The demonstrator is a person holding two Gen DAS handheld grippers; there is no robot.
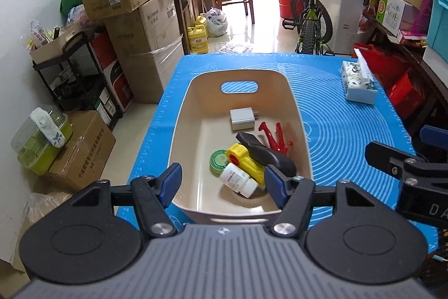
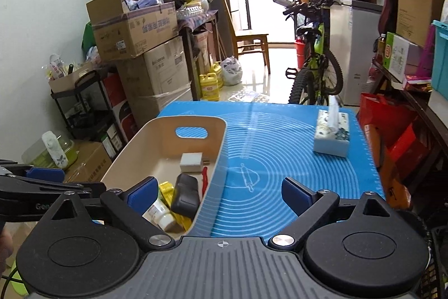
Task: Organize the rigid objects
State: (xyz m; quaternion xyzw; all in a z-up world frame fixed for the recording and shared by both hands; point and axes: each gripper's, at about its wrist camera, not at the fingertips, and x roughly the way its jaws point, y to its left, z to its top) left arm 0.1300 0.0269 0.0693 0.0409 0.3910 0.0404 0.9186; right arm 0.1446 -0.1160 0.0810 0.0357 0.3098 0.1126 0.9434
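As we read from left to right, the left gripper (image 1: 221, 184) hangs with jaws apart and empty above the beige oval plastic bin (image 1: 182, 131), which holds a white pill bottle (image 1: 238, 180) and a grey charger block (image 1: 242, 119); our right gripper (image 2: 219, 194) gapes wide, empty, over the blue silicone mat (image 2: 280, 153).

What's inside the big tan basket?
Inside the basket: a white charger, red clip, black handle, yellow toy, green lid and white bottle. Anything beneath them is hidden.
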